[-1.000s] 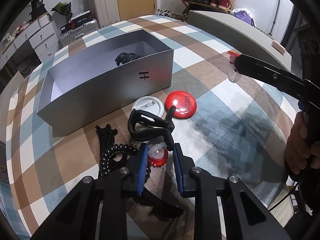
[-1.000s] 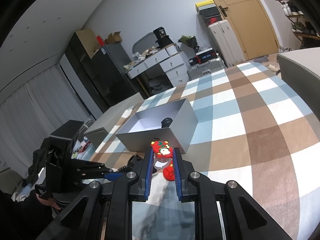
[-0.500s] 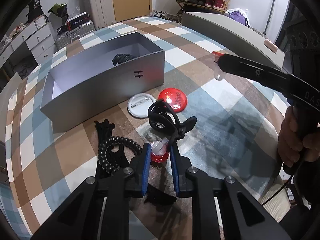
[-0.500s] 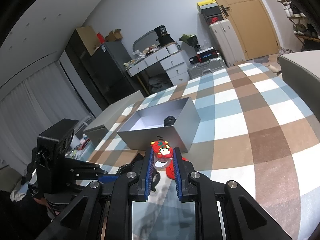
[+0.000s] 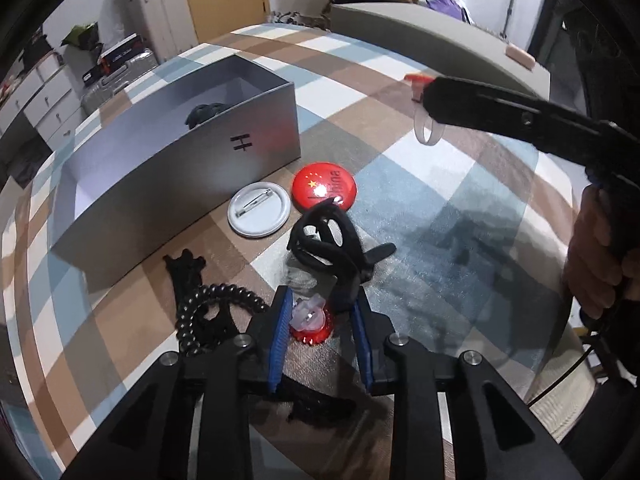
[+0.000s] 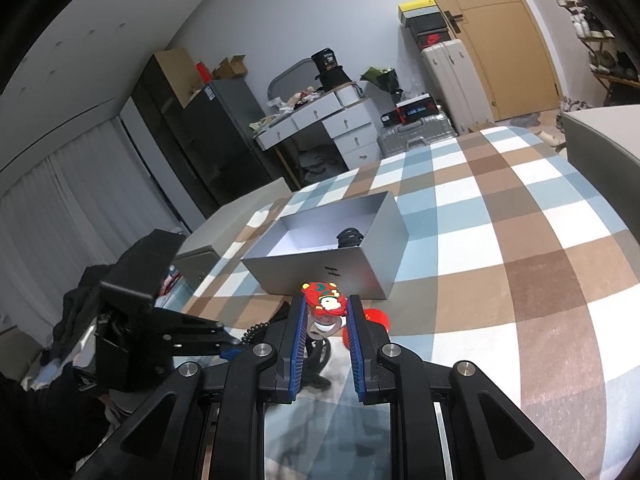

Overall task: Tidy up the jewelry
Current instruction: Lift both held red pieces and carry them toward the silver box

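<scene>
My left gripper [image 5: 320, 312] points down at the checked tablecloth and its jaws are opening. A red toothed charm with a clear back [image 5: 310, 320] lies between the blue pads, and no pad presses on it. A black claw clip [image 5: 332, 240] stands just ahead, its tail against the right finger. My right gripper [image 6: 326, 316] is shut on a red cartoon ring [image 6: 325, 303] and hovers in front of the grey open box [image 6: 332, 268]. In the left wrist view the right gripper [image 5: 430, 92] hangs above the table with the ring's clear band [image 5: 428, 132] dangling.
The grey box [image 5: 180, 176] holds a black item [image 5: 206, 112]. A white pin badge [image 5: 259, 210] and a red badge [image 5: 324, 192] lie by its wall. A black beaded coil [image 5: 208, 312] and a black lace piece [image 5: 186, 268] lie at the left. A hand [image 5: 596, 256] grips the right handle.
The left jaws closed around the red charm, then widened again. The black claw clip shifted right and tipped. The right gripper kept still with its ring.
</scene>
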